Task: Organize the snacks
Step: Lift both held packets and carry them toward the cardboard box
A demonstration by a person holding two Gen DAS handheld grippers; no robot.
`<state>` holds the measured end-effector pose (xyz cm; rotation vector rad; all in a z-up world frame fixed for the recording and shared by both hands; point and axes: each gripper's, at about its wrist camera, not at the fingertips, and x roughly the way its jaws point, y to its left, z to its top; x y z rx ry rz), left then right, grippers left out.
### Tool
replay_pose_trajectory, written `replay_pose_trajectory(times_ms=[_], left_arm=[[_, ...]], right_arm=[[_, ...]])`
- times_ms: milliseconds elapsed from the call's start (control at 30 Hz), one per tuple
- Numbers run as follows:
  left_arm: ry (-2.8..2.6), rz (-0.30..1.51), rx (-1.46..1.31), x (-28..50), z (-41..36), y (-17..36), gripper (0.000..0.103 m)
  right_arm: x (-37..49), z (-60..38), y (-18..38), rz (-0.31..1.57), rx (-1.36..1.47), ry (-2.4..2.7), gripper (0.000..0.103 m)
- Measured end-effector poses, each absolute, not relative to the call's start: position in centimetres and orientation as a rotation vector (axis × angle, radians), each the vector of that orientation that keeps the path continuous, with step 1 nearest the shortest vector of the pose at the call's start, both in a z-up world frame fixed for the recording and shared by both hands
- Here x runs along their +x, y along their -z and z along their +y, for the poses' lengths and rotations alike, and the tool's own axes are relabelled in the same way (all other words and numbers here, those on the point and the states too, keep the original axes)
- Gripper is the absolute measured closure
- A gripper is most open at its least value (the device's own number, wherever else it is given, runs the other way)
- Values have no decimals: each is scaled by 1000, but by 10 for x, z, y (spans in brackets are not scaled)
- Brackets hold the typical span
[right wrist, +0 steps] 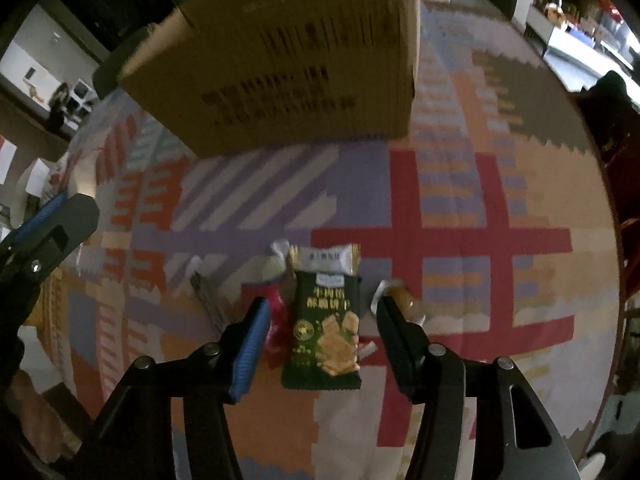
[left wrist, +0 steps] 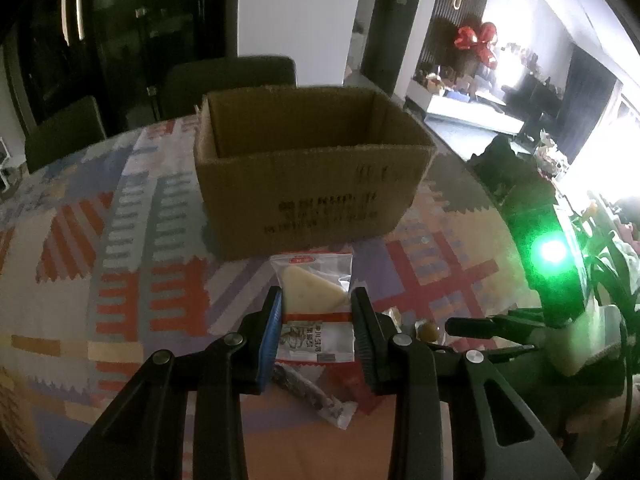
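An open cardboard box [left wrist: 312,160] stands on the patterned tablecloth [left wrist: 120,240], its inside empty as far as I can see. My left gripper [left wrist: 318,300] is shut on a white and red snack packet [left wrist: 316,280] with a pale triangular cake in it, held just short of the box. In the right wrist view the box [right wrist: 288,64] is at the top. My right gripper [right wrist: 323,304] points down, open, over a dark green snack packet [right wrist: 326,332] lying flat on the cloth. There is a gap on each side between the pads and the packet.
Loose snacks lie around: a dark stick packet [left wrist: 312,396], a red packet [right wrist: 276,320], a gold-wrapped candy [right wrist: 402,294] and a silver stick [right wrist: 208,300]. Dark chairs [left wrist: 228,80] stand behind the table. The round table edge [right wrist: 612,208] curves along the right.
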<state>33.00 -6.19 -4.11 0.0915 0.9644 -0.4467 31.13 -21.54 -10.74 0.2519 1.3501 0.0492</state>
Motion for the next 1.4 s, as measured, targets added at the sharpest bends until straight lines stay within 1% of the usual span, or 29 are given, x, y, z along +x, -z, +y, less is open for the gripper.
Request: replay_pose_trajectory(times_ms=[267, 667, 700, 767, 800, 1100, 1400], left_arm=[[431, 1006, 106, 331, -62, 59, 69], [429, 1089, 116, 327, -61, 86, 69], [430, 1091, 116, 326, -61, 86, 69], [429, 1093, 117, 326, -61, 86, 69], [430, 1093, 117, 326, -61, 86, 69], [441, 1086, 108, 327, -63, 82, 69], [453, 1027, 91, 333, -64, 54, 69]], right_arm=[[320, -216, 138, 1470, 288, -43, 47], [328, -212, 162, 1520, 282, -35, 47], [327, -211, 161, 1515, 282, -37, 48], [326, -209, 160, 1505, 272, -40, 56], [325, -209, 160, 1503, 269, -35, 56], [311, -216, 126, 1399, 293, -13, 56], [316, -220, 66, 1236, 277, -28, 56]])
